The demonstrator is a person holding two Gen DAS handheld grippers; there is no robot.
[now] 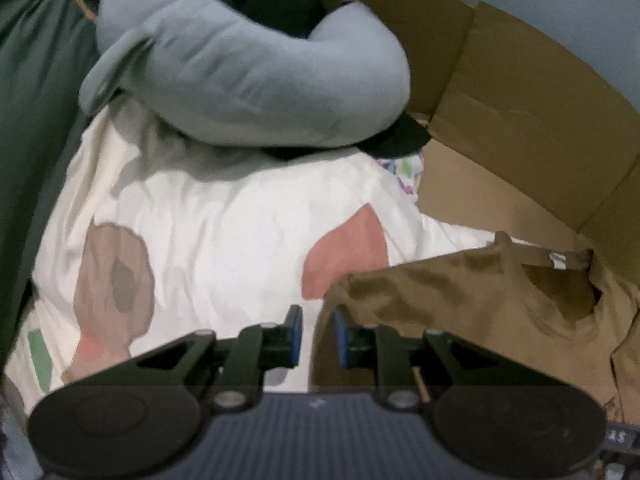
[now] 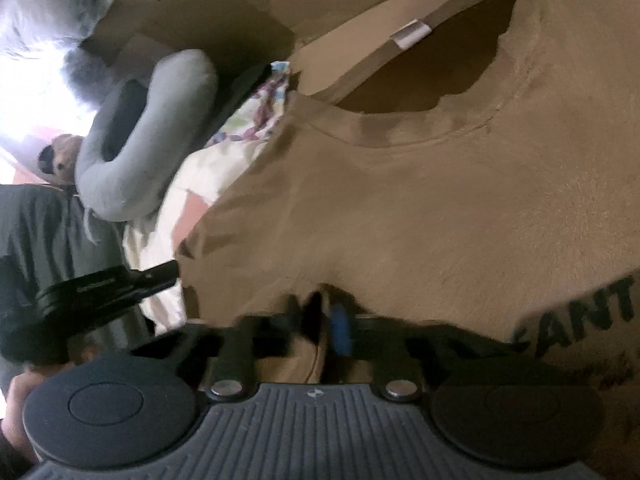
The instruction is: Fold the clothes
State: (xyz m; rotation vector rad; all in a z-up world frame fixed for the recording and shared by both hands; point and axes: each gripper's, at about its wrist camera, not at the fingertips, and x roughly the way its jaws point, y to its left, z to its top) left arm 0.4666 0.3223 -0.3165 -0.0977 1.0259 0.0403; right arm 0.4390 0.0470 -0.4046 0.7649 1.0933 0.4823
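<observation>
A brown T-shirt with black lettering fills the right wrist view, its round neckline and white label towards the top. My right gripper is shut on a bunched fold of the shirt below the collar. In the left wrist view the shirt lies at the lower right, and its left edge runs into the gap of my left gripper. The blue pads stand a little apart and do not press the cloth. From the right wrist view, the left gripper meets the shirt's left edge.
The shirt rests on a white printed bedcover. A grey-blue curved pillow lies behind it. An open cardboard box stands at the back right, dark green fabric along the left. A hand shows at the lower left.
</observation>
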